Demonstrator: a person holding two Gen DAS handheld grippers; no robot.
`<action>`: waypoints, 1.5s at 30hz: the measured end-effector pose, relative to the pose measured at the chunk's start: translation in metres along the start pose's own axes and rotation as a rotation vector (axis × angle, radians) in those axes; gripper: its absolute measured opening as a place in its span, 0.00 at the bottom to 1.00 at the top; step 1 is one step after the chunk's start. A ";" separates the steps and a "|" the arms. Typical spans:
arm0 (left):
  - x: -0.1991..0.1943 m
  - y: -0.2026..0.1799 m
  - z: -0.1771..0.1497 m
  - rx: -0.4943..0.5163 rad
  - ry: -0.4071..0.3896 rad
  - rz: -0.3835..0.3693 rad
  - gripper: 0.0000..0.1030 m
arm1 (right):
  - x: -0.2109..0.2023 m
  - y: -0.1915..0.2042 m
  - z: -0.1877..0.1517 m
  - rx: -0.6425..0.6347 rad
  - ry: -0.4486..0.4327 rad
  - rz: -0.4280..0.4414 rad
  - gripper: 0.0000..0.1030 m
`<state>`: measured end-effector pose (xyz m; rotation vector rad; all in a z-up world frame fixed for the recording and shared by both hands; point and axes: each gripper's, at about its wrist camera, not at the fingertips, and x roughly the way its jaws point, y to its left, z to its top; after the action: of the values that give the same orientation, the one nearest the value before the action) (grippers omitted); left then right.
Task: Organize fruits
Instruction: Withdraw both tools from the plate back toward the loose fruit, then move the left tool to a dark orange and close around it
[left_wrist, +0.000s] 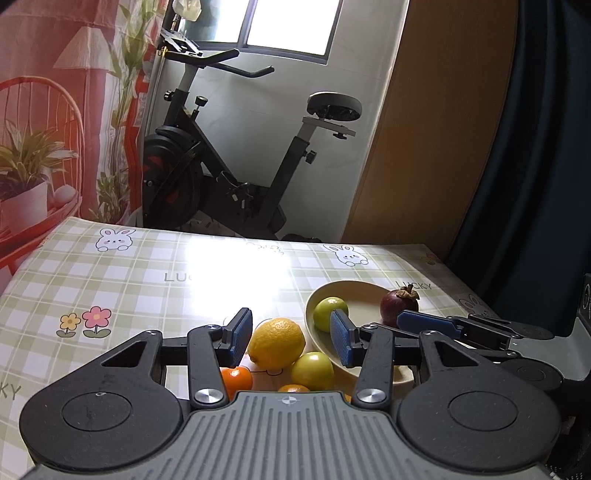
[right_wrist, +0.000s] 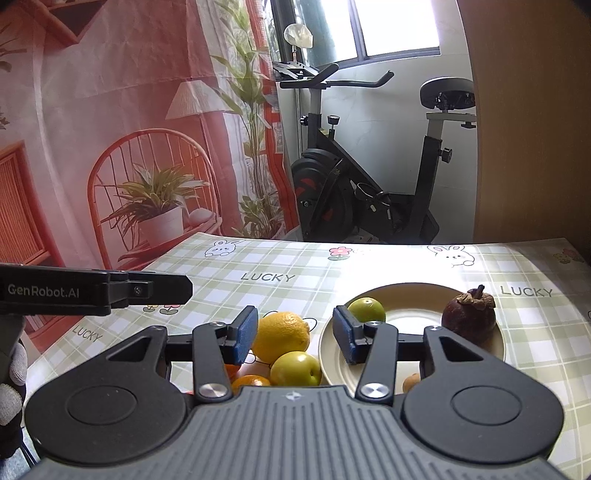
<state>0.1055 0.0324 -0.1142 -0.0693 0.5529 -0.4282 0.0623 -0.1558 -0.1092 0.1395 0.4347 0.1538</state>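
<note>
A cream plate (left_wrist: 364, 290) (right_wrist: 406, 319) rests on the checked tablecloth and holds a green fruit (left_wrist: 330, 307) (right_wrist: 366, 309) and a dark mangosteen (left_wrist: 399, 304) (right_wrist: 468, 317). Left of the plate lie a yellow lemon (left_wrist: 277, 342) (right_wrist: 282, 334), a second green fruit (left_wrist: 313, 369) (right_wrist: 295, 368) and small oranges (left_wrist: 236, 380) (right_wrist: 252, 380). My left gripper (left_wrist: 291, 341) is open above the lemon with nothing held. My right gripper (right_wrist: 295, 334) is open too, over the lemon and the plate's left rim. In the left wrist view, the right gripper's fingers (left_wrist: 428, 321) reach in beside the mangosteen.
The table (right_wrist: 266, 277) ends at a far edge, with an exercise bike (left_wrist: 236, 158) (right_wrist: 373, 177) behind it. A printed curtain (right_wrist: 129, 147) hangs at the left, a wooden panel (left_wrist: 436, 122) at the right. The left gripper's body (right_wrist: 92, 291) and a gloved hand (right_wrist: 13, 384) show at left.
</note>
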 end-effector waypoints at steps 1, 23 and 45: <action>-0.001 0.002 -0.003 -0.006 0.002 0.004 0.48 | 0.000 0.001 -0.002 0.006 0.003 0.003 0.47; -0.012 0.036 -0.032 -0.089 0.046 0.041 0.48 | 0.001 0.003 -0.034 0.039 0.092 -0.017 0.47; 0.022 0.016 -0.042 -0.067 0.164 -0.086 0.46 | 0.038 0.009 -0.068 -0.177 0.174 0.026 0.51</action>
<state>0.1066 0.0395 -0.1637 -0.1232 0.7281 -0.5025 0.0662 -0.1330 -0.1841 -0.0429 0.5902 0.2302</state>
